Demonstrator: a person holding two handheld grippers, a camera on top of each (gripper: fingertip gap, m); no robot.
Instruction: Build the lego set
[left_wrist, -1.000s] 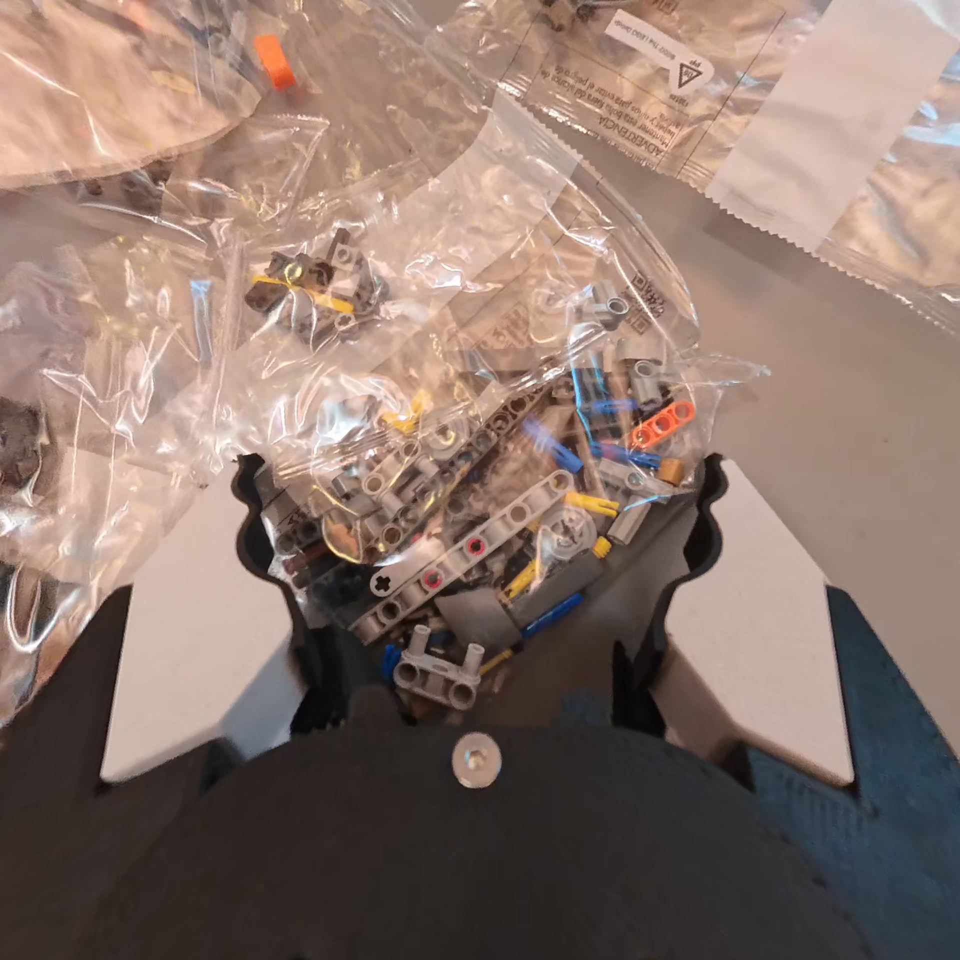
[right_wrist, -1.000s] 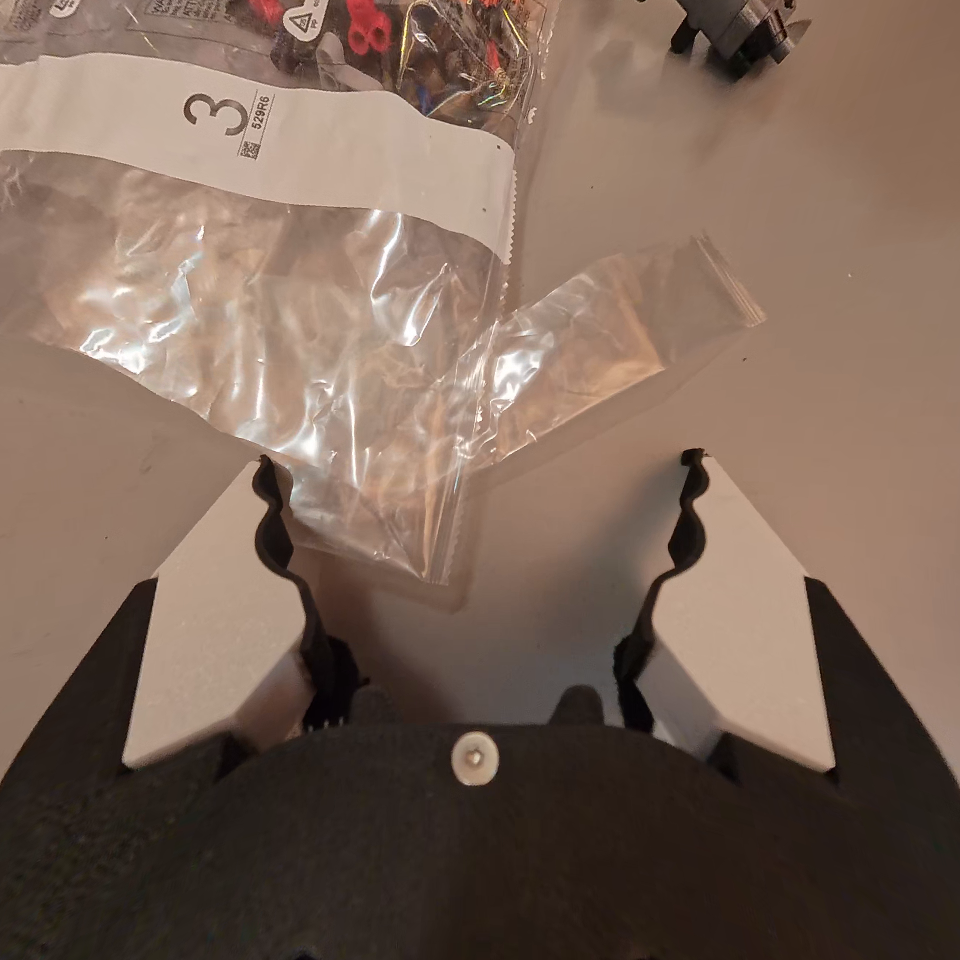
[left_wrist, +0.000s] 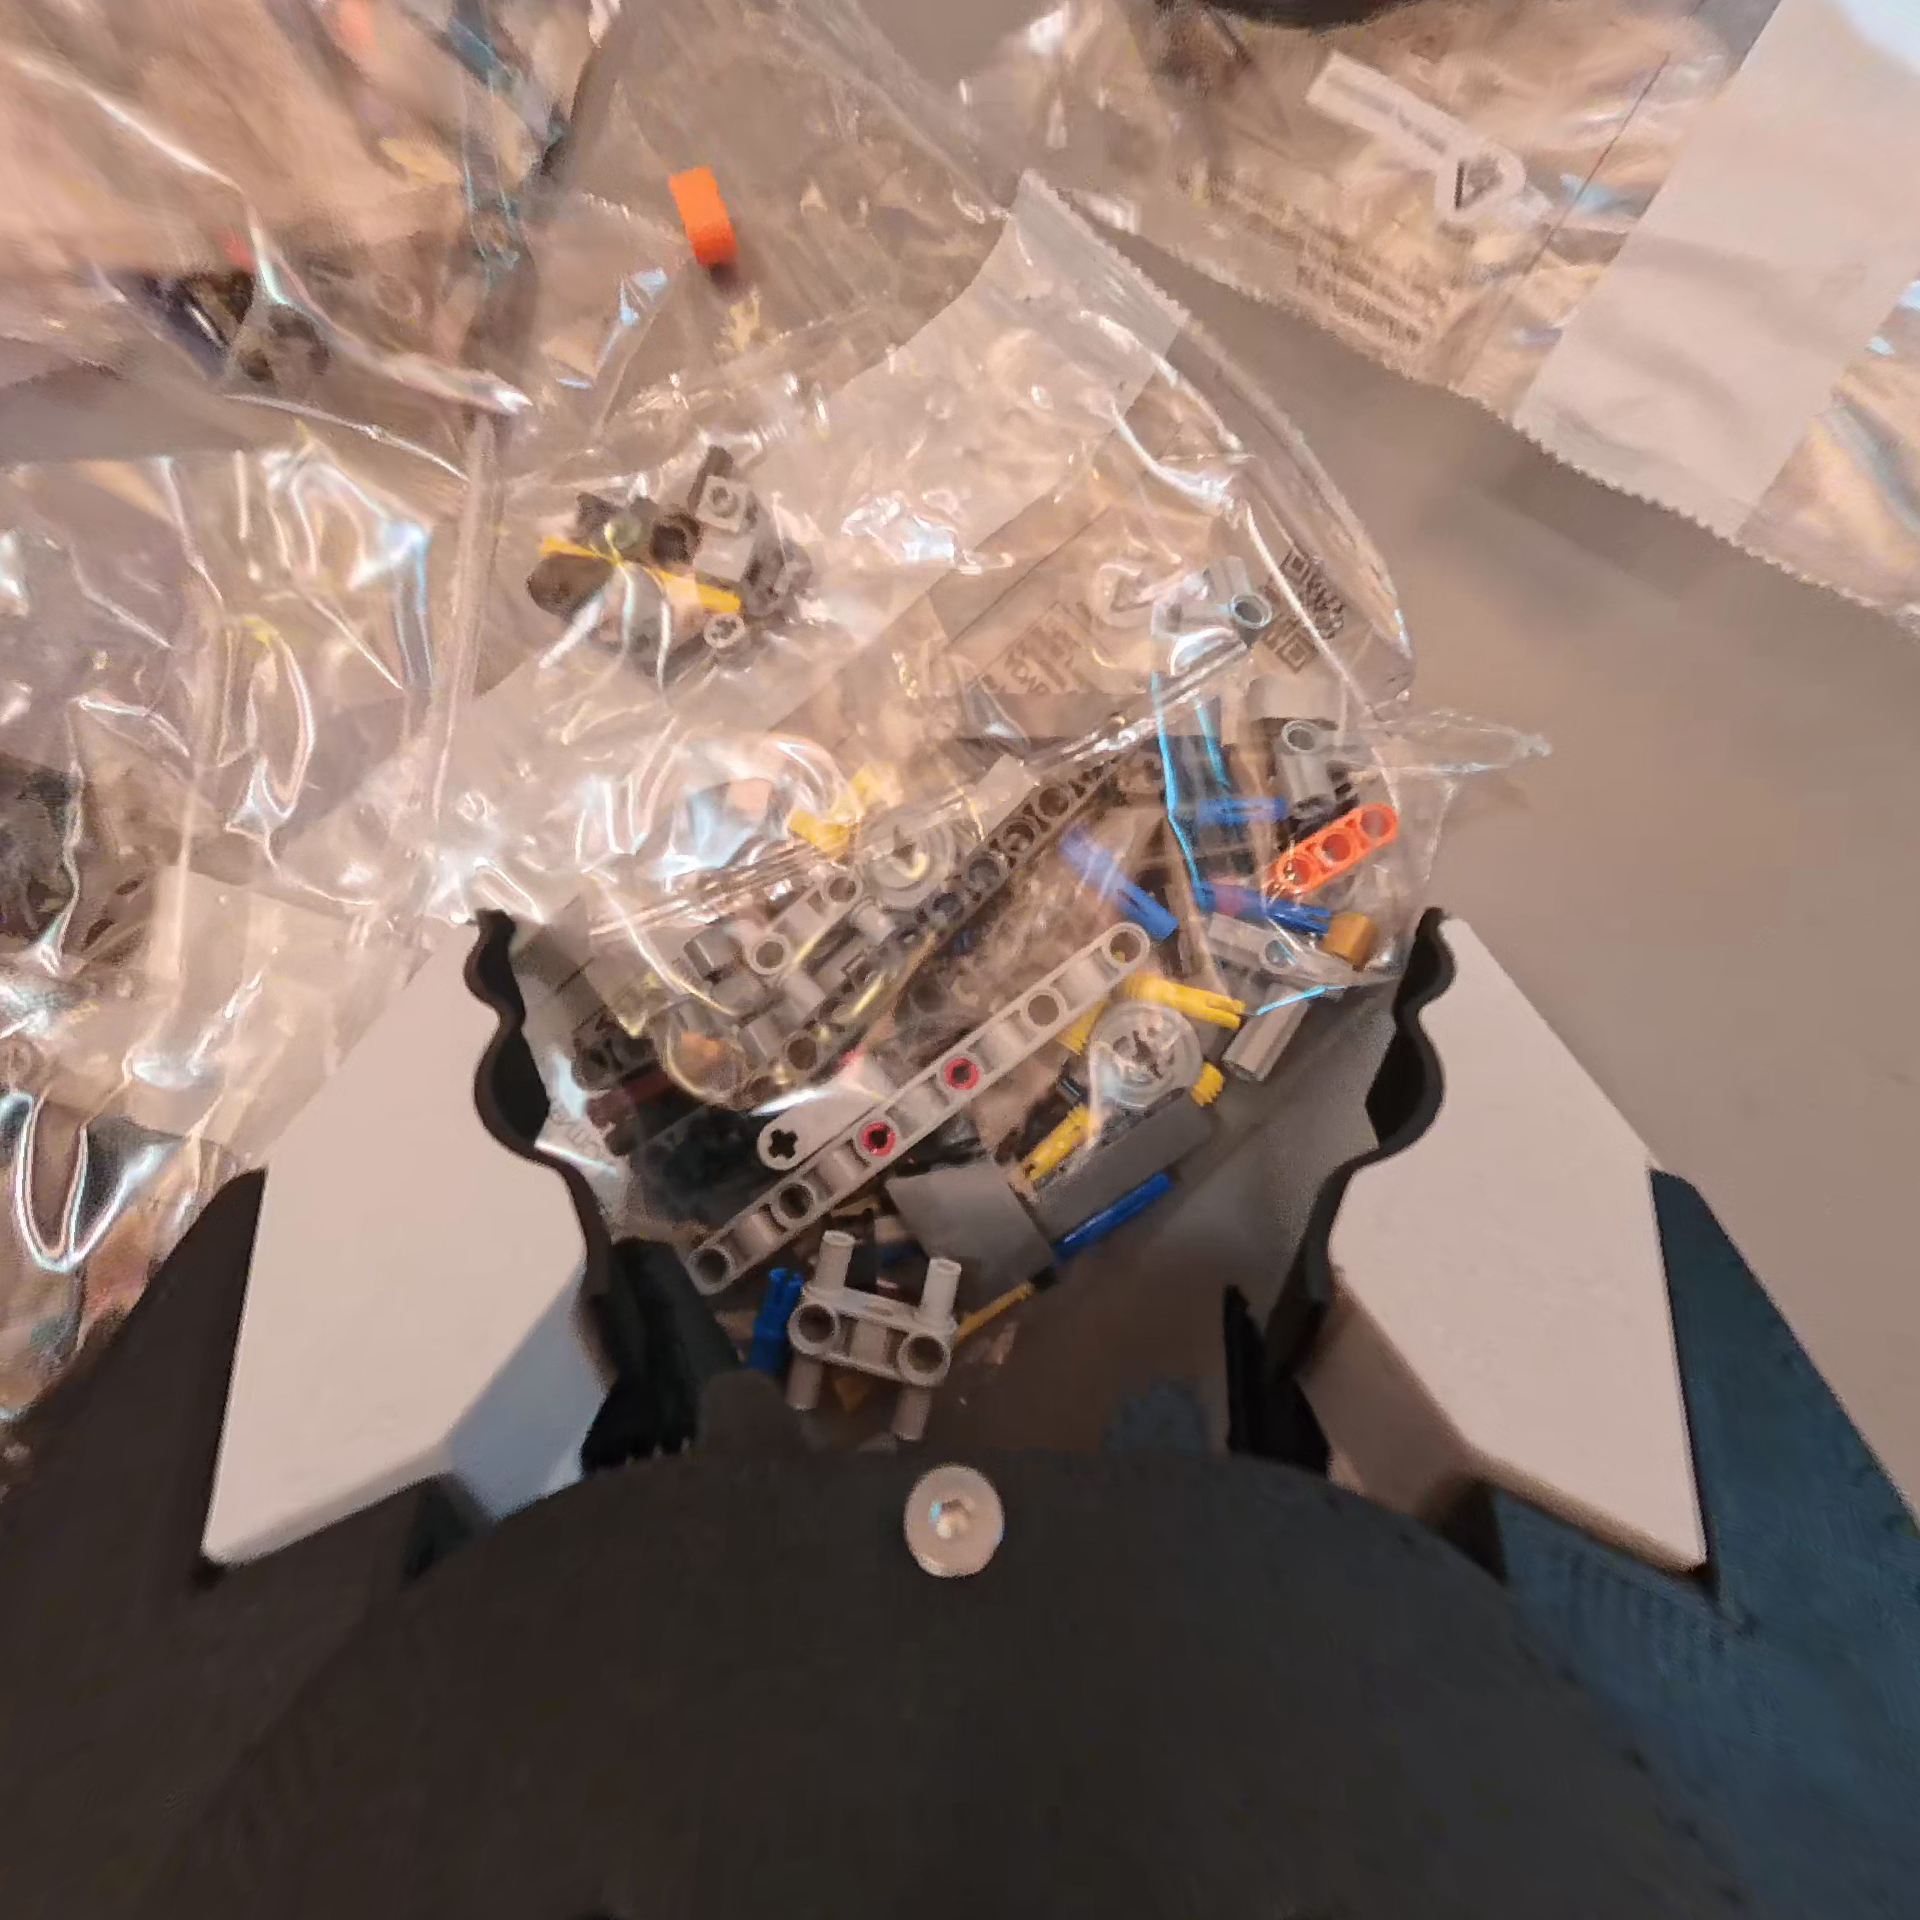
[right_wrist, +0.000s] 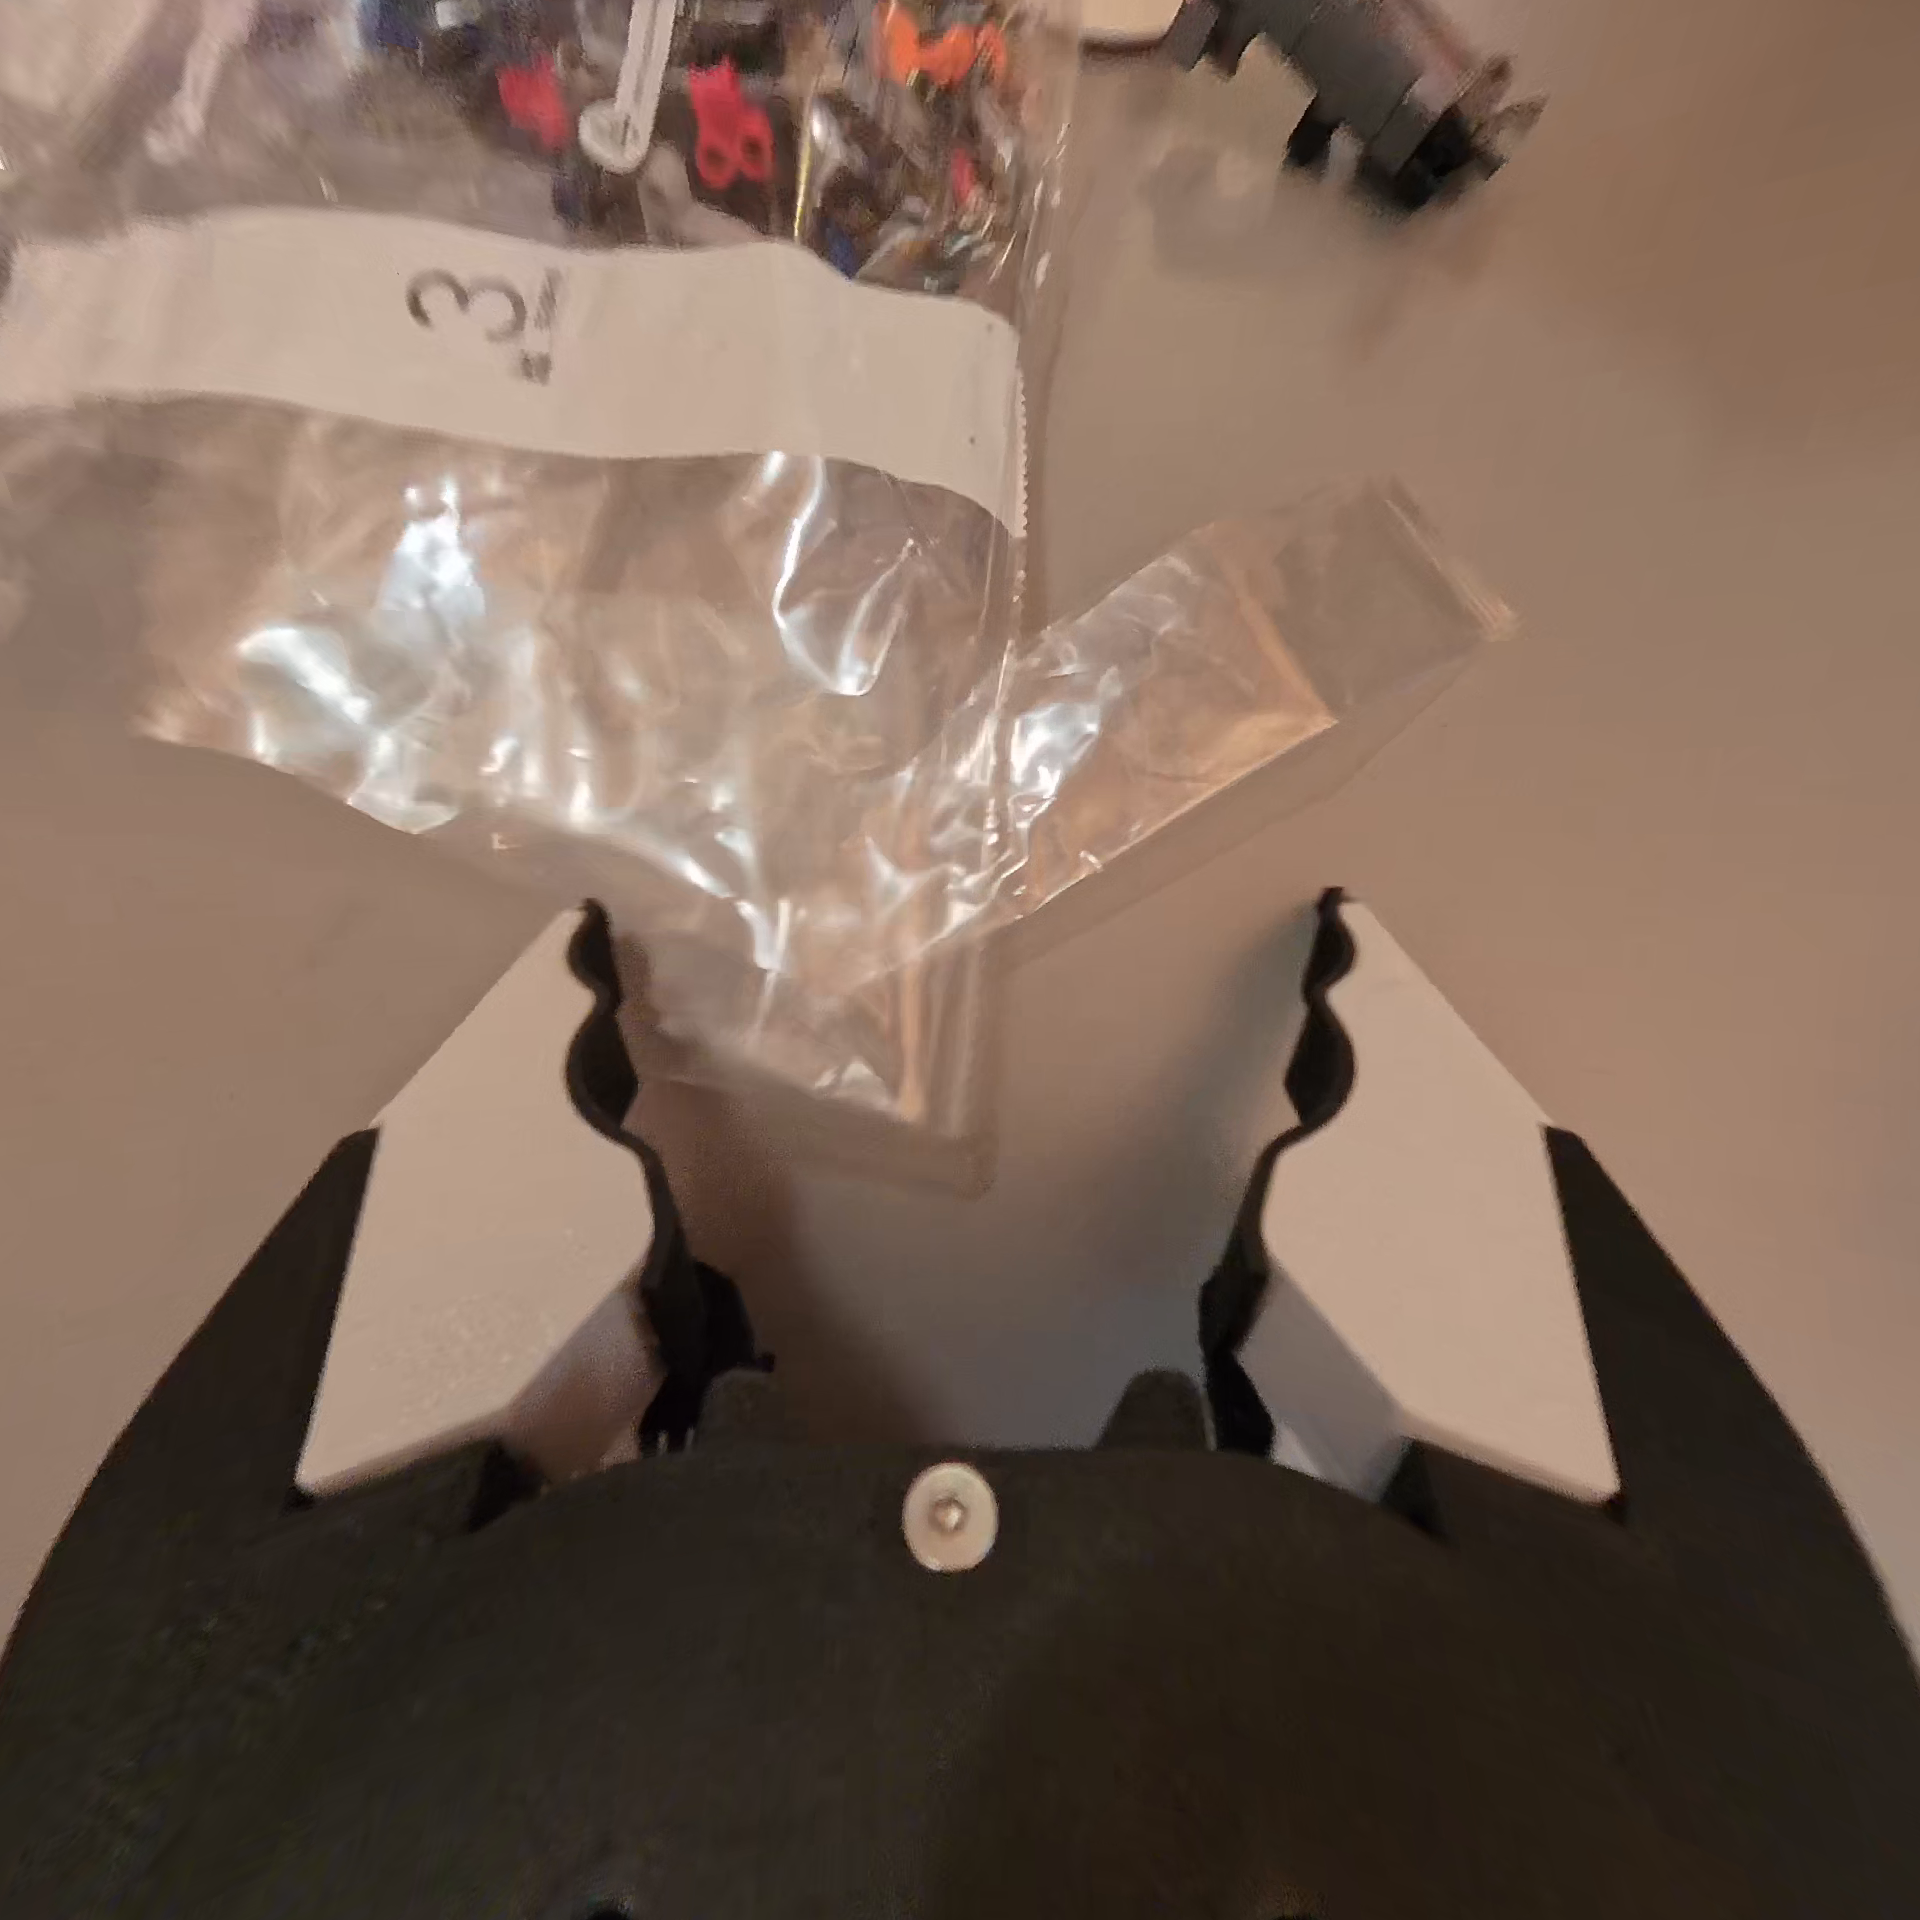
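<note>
In the left wrist view my left gripper (left_wrist: 961, 935) is wide open. A clear bag of small Lego pieces (left_wrist: 935, 1018) lies between its fingers: grey beams, blue and yellow pins, an orange beam (left_wrist: 1335, 847). The fingers do not press on it. In the right wrist view my right gripper (right_wrist: 964, 906) is open over the table. The empty lower end of a clear bag with a white band (right_wrist: 582, 727) lies by its left finger (right_wrist: 597, 997). A loose clear plastic strip (right_wrist: 1226, 707) reaches out to the right.
More clear bags surround the left gripper: a small dark cluster of pieces (left_wrist: 665, 582) in one, an orange piece (left_wrist: 707, 213) farther back, a white-banded bag (left_wrist: 1683, 343) at the top right. A dark grey built assembly (right_wrist: 1392, 104) stands at the far right of the right view.
The right gripper's jaws have narrowed a little and it has moved, with the bag now lower in its blurred view. The left view has shifted slightly; the bag stays between its open fingers.
</note>
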